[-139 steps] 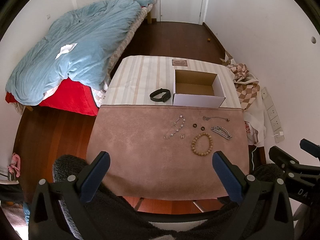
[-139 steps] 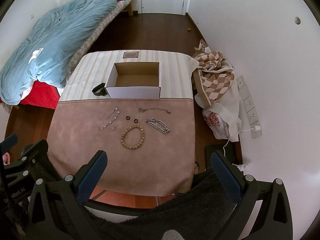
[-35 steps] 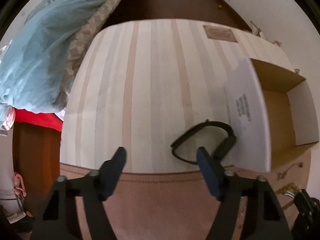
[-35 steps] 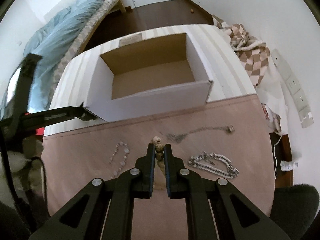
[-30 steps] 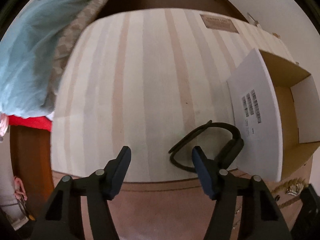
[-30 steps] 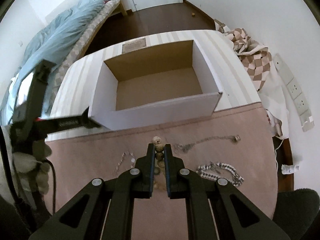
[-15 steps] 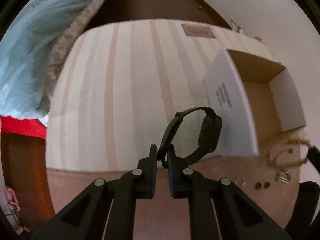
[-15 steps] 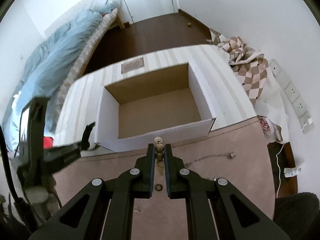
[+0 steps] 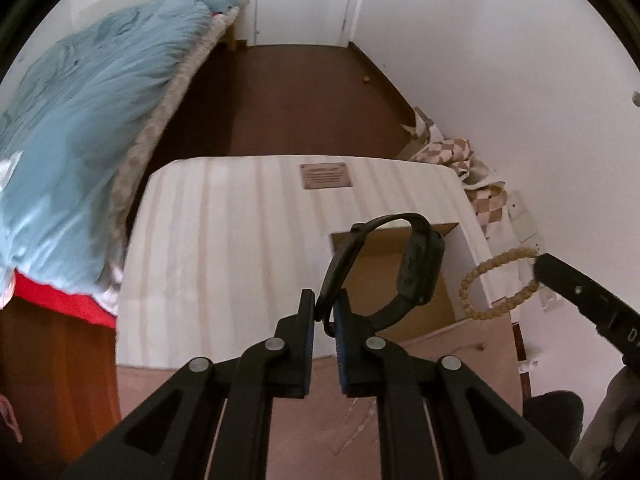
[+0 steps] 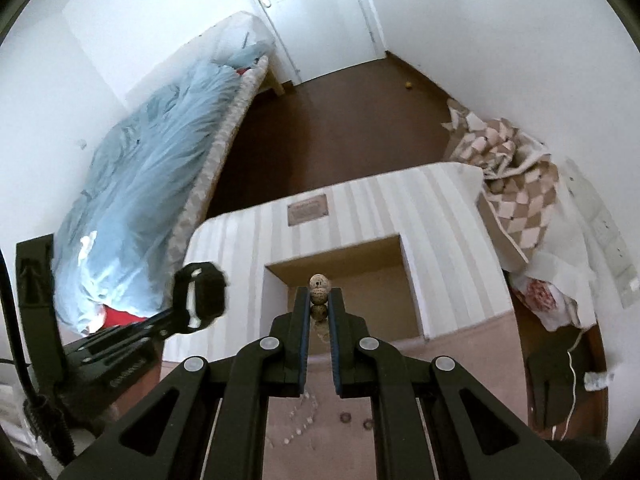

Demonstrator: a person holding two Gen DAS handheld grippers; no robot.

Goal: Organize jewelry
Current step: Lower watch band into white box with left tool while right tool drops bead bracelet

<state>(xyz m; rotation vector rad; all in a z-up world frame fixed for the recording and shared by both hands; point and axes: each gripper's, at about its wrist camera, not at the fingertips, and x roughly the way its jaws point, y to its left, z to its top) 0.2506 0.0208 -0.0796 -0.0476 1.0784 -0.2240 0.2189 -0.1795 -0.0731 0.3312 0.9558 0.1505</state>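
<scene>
My left gripper (image 9: 324,312) is shut on the strap of a black watch (image 9: 420,268) and holds it in the air in front of the open cardboard box (image 9: 404,280). My right gripper (image 10: 319,304) is shut on a wooden bead bracelet (image 10: 319,286), lifted over the near wall of the box (image 10: 360,276). In the left wrist view the bracelet (image 9: 496,284) hangs as a loop from the right gripper's tip at the box's right side. In the right wrist view the watch (image 10: 202,294) shows at the left, held by the left gripper.
A pearl chain (image 10: 300,428) and two small rings (image 10: 354,420) lie on the pink mat (image 10: 348,452) below the right gripper. The striped tabletop (image 9: 224,248) has a small brown label (image 9: 326,176) at the back. A bed (image 9: 80,120) stands left, checkered cloth (image 10: 516,192) right.
Both grippers have risen and tilted up. The left one closed on the watch and lifted it off the table toward the box. The right one carried the bracelet up over the box.
</scene>
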